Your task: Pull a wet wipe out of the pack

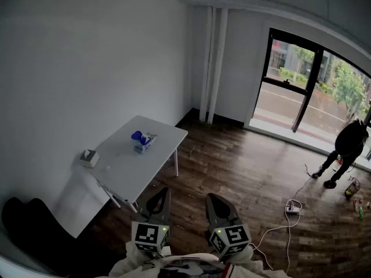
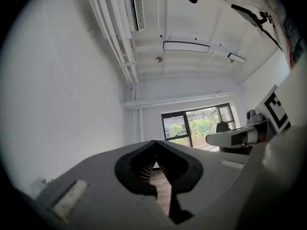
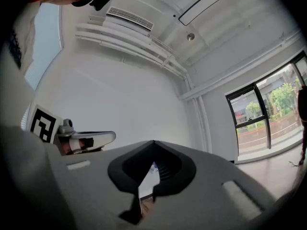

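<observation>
Two grippers sit at the bottom edge of the head view, side by side and well short of the table. The left gripper (image 1: 159,204) has its jaws brought together at the tips with nothing between them, and the right gripper (image 1: 215,204) is likewise fully closed and empty. Each carries one marker cube, two in all.

One dark rounded shape (image 1: 29,225) lies low at the left; what it is cannot be told.

Beyond the grippers stands a single white table (image 1: 124,175) against the left wall. Two things rest on it, well apart: the wet wipe pack (image 1: 144,142), white with blue on top, near the table's far end, and one small pale box (image 1: 88,157) at the wall-side edge. Neither gripper is near the pack.

Dark wood planks cover the floor (image 1: 232,172). On them, to the right, lies one white power strip (image 1: 293,207) with a trailing cable. White pipes (image 1: 211,57) run up the far corner. One large black-framed window (image 1: 307,91) fills the right wall, and one person (image 1: 346,152) in dark clothes stands beside it.
</observation>
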